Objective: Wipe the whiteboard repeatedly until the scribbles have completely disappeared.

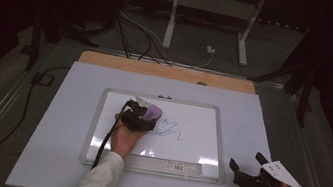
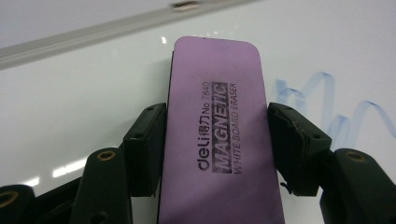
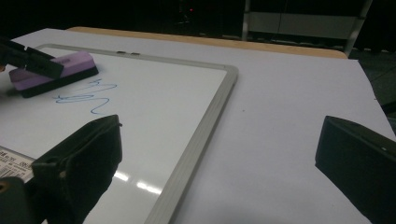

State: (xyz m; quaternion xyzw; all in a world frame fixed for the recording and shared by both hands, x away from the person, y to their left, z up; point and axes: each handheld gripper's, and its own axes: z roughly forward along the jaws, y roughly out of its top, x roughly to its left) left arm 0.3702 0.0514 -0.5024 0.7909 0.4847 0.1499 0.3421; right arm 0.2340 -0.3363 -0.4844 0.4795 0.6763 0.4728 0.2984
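The left gripper (image 1: 144, 119) is clamping a purple eraser (image 1: 153, 113) by its long sides and is holding it flat on the whiteboard (image 1: 201, 117), near the board's upper middle. In the left gripper view the two black jaws are pressing against either edge of the eraser (image 2: 217, 135), which is carrying the printed words "deli", "MAGNETIC" and "WHITE BOARD ERASER" on its purple top. Just beside the eraser, toward the person's right, a blue scribble (image 1: 171, 129) is lying on the white surface; in the left gripper view the scribble (image 2: 327, 112) is showing faint and pale. From the right gripper view the eraser (image 3: 56, 70) is sitting at the far left with a dark base under its purple top, and the scribble (image 3: 86, 98) is running just in front of it. The right gripper (image 1: 247, 173) is hovering or resting at the near right of the table (image 1: 43, 155), off the whiteboard and well apart from the eraser. Its jaws are standing wide apart with nothing between them, the board's grey frame (image 3: 201, 140) and the bare table showing through the gap. The person's left hand (image 1: 124, 140) is lying over the board's lower part, its pale sleeve (image 1: 98, 179) coming in from the bottom.
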